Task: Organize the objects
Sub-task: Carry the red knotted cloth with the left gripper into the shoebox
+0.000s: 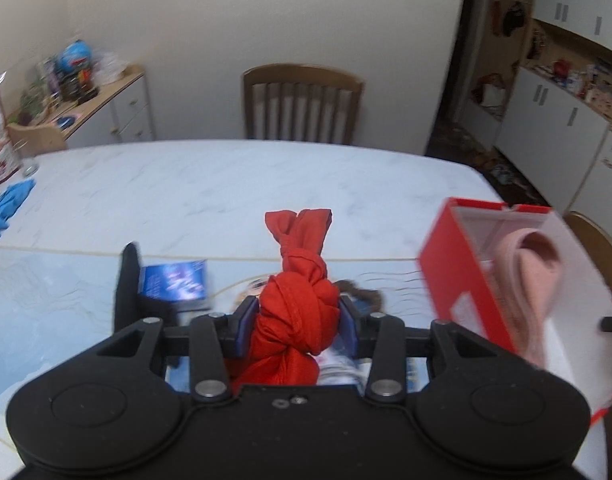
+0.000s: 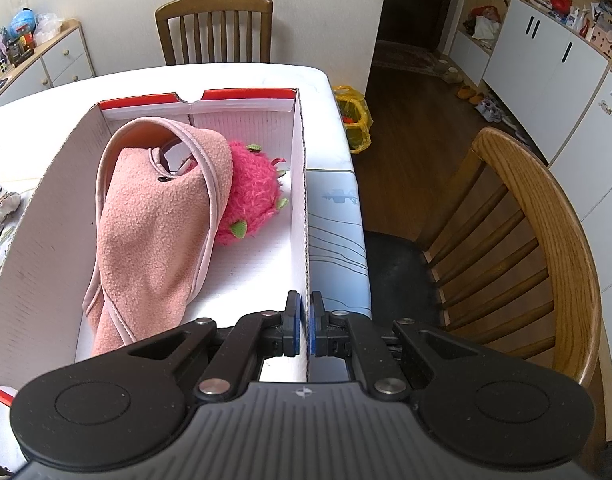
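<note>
My left gripper is shut on a knotted red cloth, held above the table with the knot's loose ends sticking up past the pads. To its right stands the red shoebox, white inside, with a pink fleece garment in it. In the right wrist view my right gripper is shut on the box's right wall, pinching the cardboard edge. Inside the box lie the pink fleece garment and a fuzzy pink strawberry-like plush toy.
A white marbled table carries a printed mat, a blue booklet, a black object and blue gloves. Wooden chairs stand at the far side and the right. A yellow bag lies on the floor.
</note>
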`<state>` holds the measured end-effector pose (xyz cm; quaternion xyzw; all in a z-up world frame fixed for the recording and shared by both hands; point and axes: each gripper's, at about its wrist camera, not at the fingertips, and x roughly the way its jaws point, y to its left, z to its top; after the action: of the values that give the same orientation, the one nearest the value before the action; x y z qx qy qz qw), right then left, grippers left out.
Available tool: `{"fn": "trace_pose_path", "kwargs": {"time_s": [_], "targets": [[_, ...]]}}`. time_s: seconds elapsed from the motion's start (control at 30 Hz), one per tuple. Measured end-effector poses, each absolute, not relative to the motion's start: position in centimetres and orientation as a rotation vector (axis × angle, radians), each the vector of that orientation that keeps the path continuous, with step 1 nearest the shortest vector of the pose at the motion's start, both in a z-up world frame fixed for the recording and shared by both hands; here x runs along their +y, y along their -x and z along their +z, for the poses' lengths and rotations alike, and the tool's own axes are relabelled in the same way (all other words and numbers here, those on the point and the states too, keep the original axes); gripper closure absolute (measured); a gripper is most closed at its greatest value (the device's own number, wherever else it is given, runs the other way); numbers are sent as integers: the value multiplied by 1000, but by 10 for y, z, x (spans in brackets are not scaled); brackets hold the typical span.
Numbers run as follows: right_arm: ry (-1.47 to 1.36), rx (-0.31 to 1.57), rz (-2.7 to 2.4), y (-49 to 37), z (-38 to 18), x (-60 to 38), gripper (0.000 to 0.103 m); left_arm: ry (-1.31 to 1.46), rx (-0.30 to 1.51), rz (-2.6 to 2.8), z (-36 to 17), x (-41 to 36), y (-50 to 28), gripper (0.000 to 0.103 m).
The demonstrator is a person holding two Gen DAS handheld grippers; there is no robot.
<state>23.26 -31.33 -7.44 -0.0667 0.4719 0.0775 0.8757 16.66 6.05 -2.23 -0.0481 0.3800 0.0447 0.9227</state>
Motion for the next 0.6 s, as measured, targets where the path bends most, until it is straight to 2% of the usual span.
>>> {"fn": "trace_pose_path", "kwargs": {"time_s": [0.6], "targets": [[93, 985, 184, -232, -75, -321, 99, -6, 774, -267, -4, -72, -179, 63]]}}
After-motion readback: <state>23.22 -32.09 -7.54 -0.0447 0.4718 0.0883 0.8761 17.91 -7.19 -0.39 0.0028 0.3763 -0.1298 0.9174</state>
